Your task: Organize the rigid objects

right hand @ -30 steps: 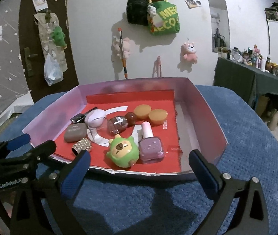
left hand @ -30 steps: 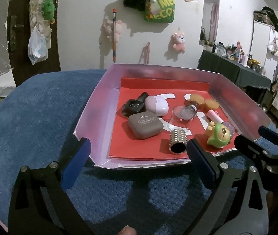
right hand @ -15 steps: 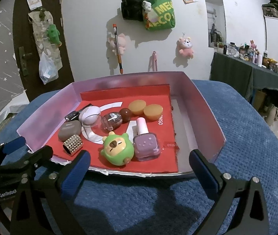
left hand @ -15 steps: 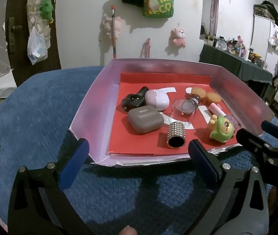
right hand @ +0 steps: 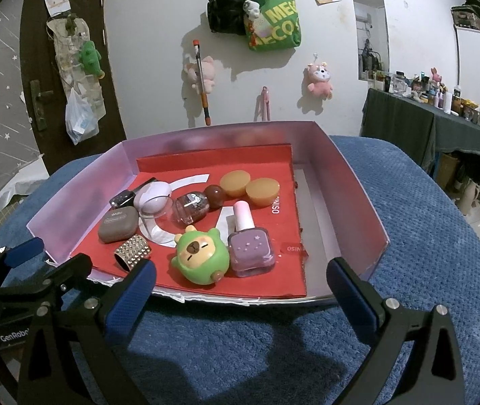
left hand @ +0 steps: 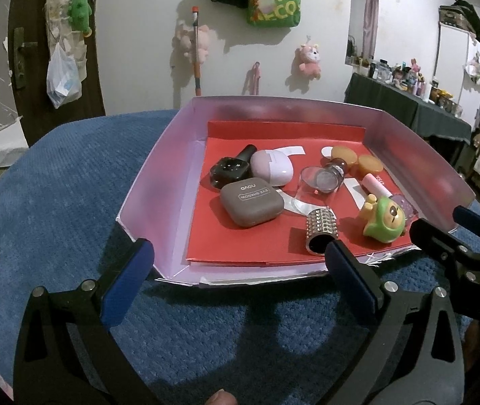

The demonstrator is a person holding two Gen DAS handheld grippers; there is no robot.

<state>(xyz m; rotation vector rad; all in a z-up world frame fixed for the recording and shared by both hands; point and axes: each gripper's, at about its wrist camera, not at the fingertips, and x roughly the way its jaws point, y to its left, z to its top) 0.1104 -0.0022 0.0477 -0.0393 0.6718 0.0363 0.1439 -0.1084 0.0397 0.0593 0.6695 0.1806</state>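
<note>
Left wrist view, left tool (left hand: 238, 281) wide, right tool (right hand: 240, 290) wide, tray (left hand: 159, 185) ahead

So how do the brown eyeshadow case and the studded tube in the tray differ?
The eyeshadow case is matte brown, flat and squarish with rounded corners; the studded tube is a shiny cylinder covered in studs. The case is closed and lettered; the tube lies on its side, its open end dark. Both rest on the red liner.
</note>
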